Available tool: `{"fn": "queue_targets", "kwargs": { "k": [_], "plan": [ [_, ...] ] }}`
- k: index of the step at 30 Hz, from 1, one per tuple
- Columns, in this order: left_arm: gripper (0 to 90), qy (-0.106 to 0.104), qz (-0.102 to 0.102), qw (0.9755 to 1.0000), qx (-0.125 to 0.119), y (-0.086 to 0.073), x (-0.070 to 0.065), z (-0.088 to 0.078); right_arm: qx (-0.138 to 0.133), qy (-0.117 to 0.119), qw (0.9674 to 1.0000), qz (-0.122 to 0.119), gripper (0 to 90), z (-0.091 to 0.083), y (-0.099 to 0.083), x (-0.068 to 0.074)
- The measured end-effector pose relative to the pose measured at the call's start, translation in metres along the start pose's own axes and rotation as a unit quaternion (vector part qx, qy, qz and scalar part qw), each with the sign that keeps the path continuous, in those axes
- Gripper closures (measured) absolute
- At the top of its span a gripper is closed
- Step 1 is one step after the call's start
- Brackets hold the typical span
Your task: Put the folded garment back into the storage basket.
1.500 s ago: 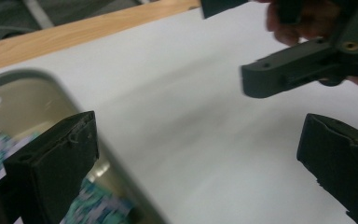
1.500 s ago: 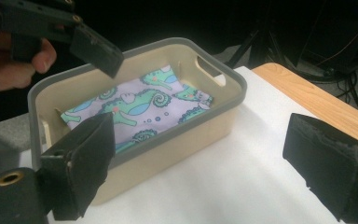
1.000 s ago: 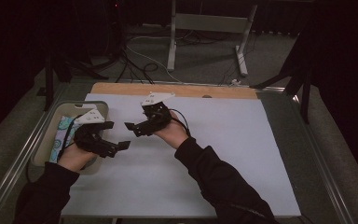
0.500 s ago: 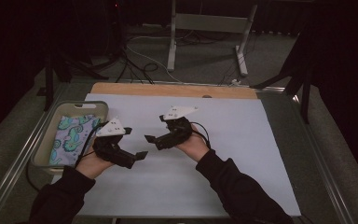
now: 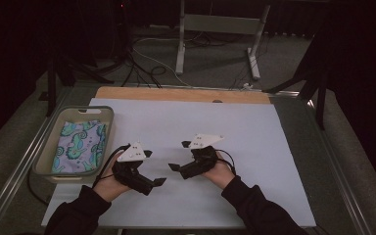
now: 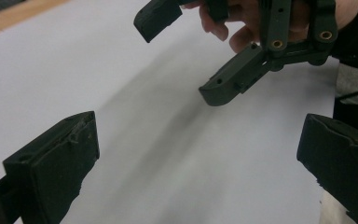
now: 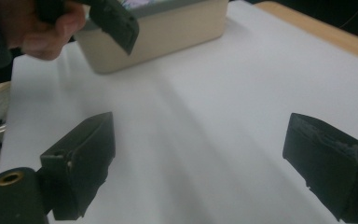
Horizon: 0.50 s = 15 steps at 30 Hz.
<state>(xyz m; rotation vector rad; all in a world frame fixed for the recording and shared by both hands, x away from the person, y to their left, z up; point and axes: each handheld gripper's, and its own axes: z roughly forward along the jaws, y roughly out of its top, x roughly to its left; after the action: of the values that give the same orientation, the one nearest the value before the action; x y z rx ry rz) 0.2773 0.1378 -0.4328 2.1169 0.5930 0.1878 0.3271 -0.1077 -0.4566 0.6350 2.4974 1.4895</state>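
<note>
The patterned cloth point(image 5: 81, 145) is lying folded inside the beige bin point(image 5: 45, 164) at the left of the high view, apart from both grippers, with the bin sitting on the left edge of the white sheet point(image 5: 254, 142) that covers the table.

Just right of the bin, in the lower middle of the frame, the left gripper point(image 5: 152, 168) is hovering over the sheet with its jaws spread wide and gripping nothing. The left hand point(image 5: 108, 186) is wrapping it from below, and the dark sleeve is coming in from the bottom left corner.

Near it to the right, the right gripper point(image 5: 177, 156) is facing the left one, its jaws likewise standing wide apart and empty. The right hand point(image 5: 220, 174) is cupping it from behind, with the forearm slanting in from the bottom right.

In the right gripper view the bin point(image 7: 168, 28) is showing at the top, beyond bare sheet between the two jaws.
</note>
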Motion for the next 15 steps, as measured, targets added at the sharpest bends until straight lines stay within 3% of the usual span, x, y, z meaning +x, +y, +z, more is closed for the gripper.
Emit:
{"fn": "queue_targets", "kwargs": {
  "k": [4, 8, 15],
  "plan": [
    [0.0, -0.002, 0.009, 0.9999, 0.006, -0.007, -0.007, 0.006, 0.003, 0.012, 0.9999, -0.004, 9.4, -0.005, -0.016, 0.003],
    [0.0, 0.011, 0.028, 0.9994, 0.017, -0.014, -0.013, 0.013, 0.009, 0.019, 0.9998, -0.007, 9.4, -0.009, -0.033, 0.005],
    [0.0, 0.0, 0.022, 0.9995, 0.022, -0.029, -0.016, 0.018, 0.019, 0.033, 0.9992, -0.015, 9.4, -0.022, -0.055, 0.007]
  ]
}}
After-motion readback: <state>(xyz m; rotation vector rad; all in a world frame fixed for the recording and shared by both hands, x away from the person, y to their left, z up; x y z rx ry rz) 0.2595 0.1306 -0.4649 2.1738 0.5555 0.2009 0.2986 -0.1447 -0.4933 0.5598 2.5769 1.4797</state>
